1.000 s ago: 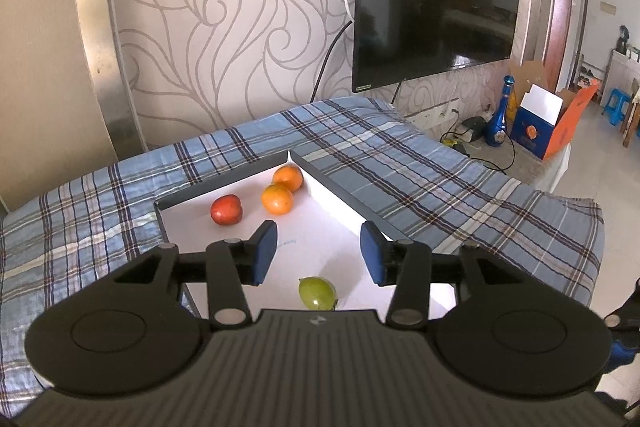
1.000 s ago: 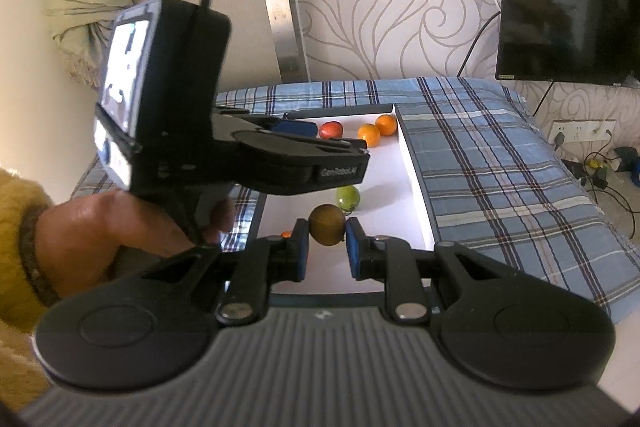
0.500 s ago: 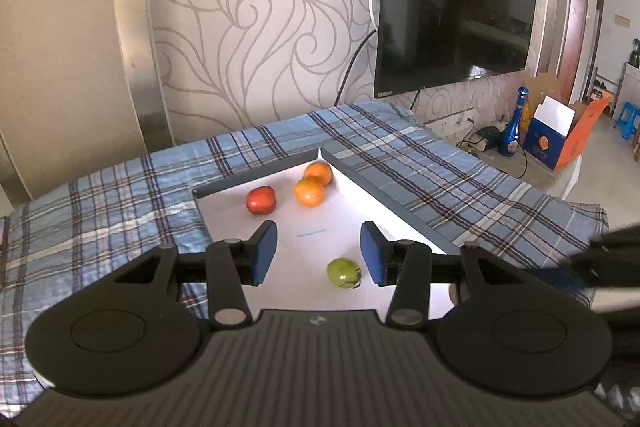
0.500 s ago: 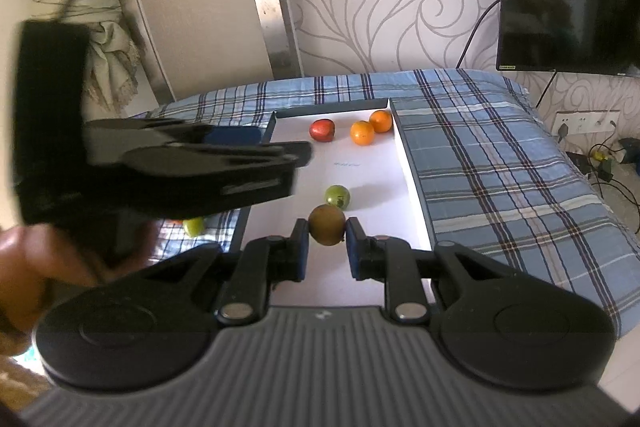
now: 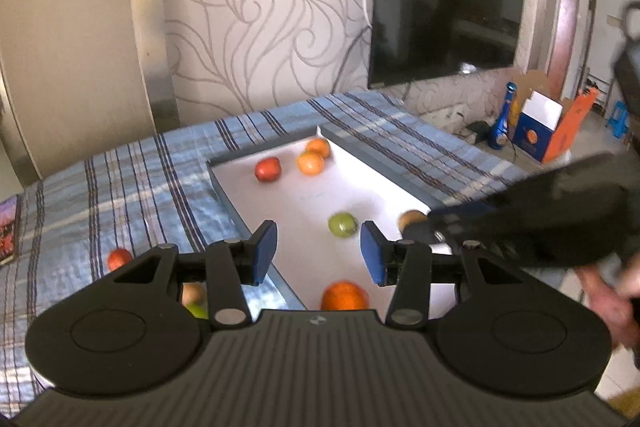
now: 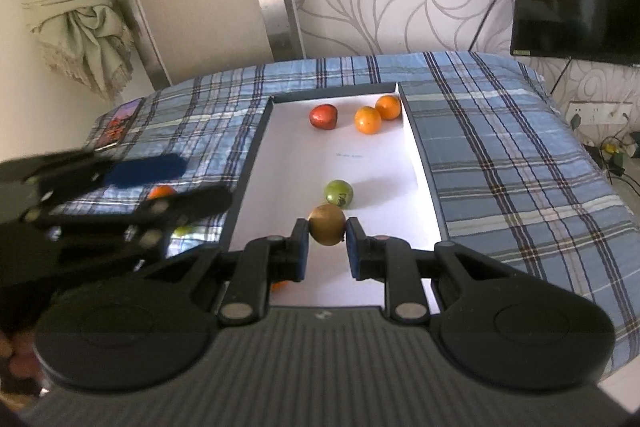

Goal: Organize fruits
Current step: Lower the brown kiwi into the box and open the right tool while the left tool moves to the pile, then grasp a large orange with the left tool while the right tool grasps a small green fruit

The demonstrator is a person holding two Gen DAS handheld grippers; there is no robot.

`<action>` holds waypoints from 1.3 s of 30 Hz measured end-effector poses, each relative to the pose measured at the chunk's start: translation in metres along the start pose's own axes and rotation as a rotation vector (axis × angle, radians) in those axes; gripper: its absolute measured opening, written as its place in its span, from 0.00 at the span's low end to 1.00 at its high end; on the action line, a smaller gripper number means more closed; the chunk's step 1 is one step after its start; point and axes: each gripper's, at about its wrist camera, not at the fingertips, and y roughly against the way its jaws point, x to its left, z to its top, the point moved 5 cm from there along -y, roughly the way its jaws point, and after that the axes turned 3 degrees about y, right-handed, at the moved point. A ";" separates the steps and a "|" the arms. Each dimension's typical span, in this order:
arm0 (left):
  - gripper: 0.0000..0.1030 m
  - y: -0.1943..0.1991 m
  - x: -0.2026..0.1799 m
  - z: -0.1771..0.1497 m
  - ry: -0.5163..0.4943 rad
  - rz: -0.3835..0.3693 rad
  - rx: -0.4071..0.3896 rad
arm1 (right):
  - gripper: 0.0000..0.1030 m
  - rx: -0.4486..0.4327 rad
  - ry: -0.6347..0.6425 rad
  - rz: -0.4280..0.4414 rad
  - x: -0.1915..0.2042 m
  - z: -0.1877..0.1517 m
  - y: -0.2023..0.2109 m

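Note:
My right gripper (image 6: 327,251) is shut on a brown round fruit (image 6: 326,224) and holds it above the near part of the white tray (image 6: 288,163). In the tray lie a green fruit (image 6: 338,192), a red fruit (image 6: 323,116) and two oranges (image 6: 368,120) at the far end. My left gripper (image 5: 318,254) is open and empty over the tray's near left edge. In the left wrist view the green fruit (image 5: 342,224) and an orange (image 5: 344,297) lie between its fingers, and the brown fruit (image 5: 411,218) shows at the right.
The tray's dark rim (image 5: 228,195) rests on a blue plaid bed. Loose fruits lie on the bed left of the tray: a red one (image 5: 119,257) and others partly hidden (image 5: 192,297). A phone (image 6: 119,123) lies at the bed's far left.
My left gripper has swung back and left, so the tray's near end and the loose fruits on the bed show. My right gripper still holds the brown fruit, slightly nearer the tray.

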 end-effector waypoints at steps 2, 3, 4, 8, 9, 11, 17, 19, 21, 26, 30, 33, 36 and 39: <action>0.51 0.005 -0.003 -0.006 -0.014 -0.012 0.006 | 0.23 0.011 -0.006 -0.005 -0.003 -0.001 -0.005; 0.51 0.007 -0.004 -0.008 -0.020 -0.013 0.005 | 0.23 0.015 -0.009 -0.007 -0.004 -0.001 -0.008; 0.51 0.010 -0.004 -0.010 -0.027 -0.009 0.004 | 0.23 0.019 -0.013 -0.006 -0.004 -0.001 -0.010; 0.51 0.018 0.002 -0.018 -0.014 0.018 0.014 | 0.23 0.025 -0.011 -0.004 -0.005 0.000 -0.019; 0.51 0.021 0.006 -0.021 -0.003 0.030 0.019 | 0.23 0.025 -0.013 -0.004 -0.005 0.001 -0.021; 0.51 0.024 0.013 -0.024 0.016 0.049 0.025 | 0.23 0.025 -0.014 -0.009 -0.006 0.002 -0.025; 0.51 0.035 0.037 -0.035 0.077 0.109 0.042 | 0.23 0.026 0.007 -0.027 -0.006 0.000 -0.036; 0.51 0.039 0.043 -0.038 0.092 0.123 0.049 | 0.23 0.045 0.014 -0.041 -0.007 -0.003 -0.042; 0.51 0.042 0.047 -0.041 0.097 0.127 0.052 | 0.23 0.050 0.012 -0.045 -0.007 -0.006 -0.046; 0.51 0.046 0.052 -0.045 0.097 0.131 0.054 | 0.24 0.052 0.007 -0.067 -0.008 -0.010 -0.051; 0.51 0.046 0.060 -0.047 0.105 0.147 0.055 | 0.24 0.040 -0.011 -0.081 -0.008 -0.009 -0.047; 0.51 0.044 0.068 -0.048 0.113 0.161 0.062 | 0.24 0.010 0.006 -0.086 0.000 -0.006 -0.038; 0.51 0.043 0.074 -0.049 0.118 0.164 0.065 | 0.24 -0.012 0.030 -0.070 0.013 -0.002 -0.031; 0.51 0.044 0.078 -0.049 0.112 0.161 0.063 | 0.24 -0.021 0.047 -0.040 0.028 0.000 -0.027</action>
